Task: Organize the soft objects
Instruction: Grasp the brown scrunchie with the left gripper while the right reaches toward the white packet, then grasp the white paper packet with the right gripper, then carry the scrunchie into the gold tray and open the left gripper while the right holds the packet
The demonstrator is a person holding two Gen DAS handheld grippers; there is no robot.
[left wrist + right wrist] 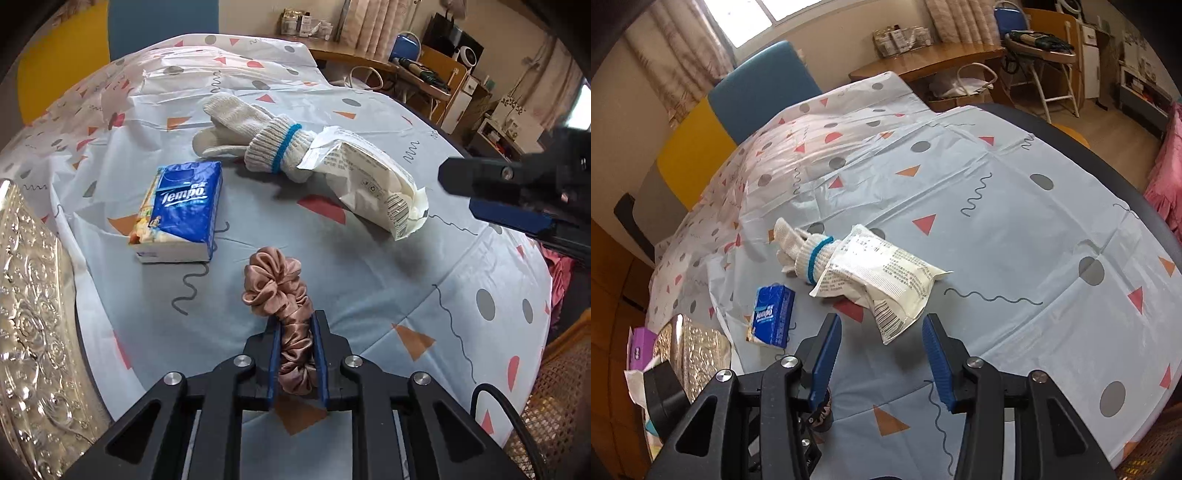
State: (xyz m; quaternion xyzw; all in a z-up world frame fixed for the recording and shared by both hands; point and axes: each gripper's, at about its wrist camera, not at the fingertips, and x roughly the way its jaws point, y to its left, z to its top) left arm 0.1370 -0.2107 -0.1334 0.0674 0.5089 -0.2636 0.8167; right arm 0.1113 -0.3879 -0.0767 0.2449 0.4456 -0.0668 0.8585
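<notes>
Blue-padded fingers [274, 354] of our left gripper [297, 326] are clamped on a dusty-pink satin scrunchie [282, 302], their pads pressing its near end from both sides. Squeezed flat, the scrunchie has its long axis running from 6 o'clock toward 12 o'clock in the left wrist view, with its free, ruffled end pointing away from us toward 11 o'clock and resting on the tablecloth [369, 277]. Our left gripper is tilted steeply down at the table.

Our right gripper [882, 341] has its 2 fingers [827, 354] parted with only bare tablecloth between them; it grips nothing. It also points steeply down, hanging above the cloth. In the left wrist view it shows as a dark shape with a blue pad at 3 o'clock.

Beyond the scrunchie, at 10 o'clock, lies a blue tissue pack [184, 210], flat on the cloth. At 12 o'clock lie white knitted gloves [255, 129] with a blue band at the cuff, their fingers pointing toward 10 o'clock. A white crinkled packet [369, 181] lies against the cuff end, its long axis running down toward 4 o'clock. In the right wrist view that packet's barcode end points at the gap between our right fingers.

At 8 o'clock in the left wrist view stands an embossed silver box [33, 314], at the table edge.
</notes>
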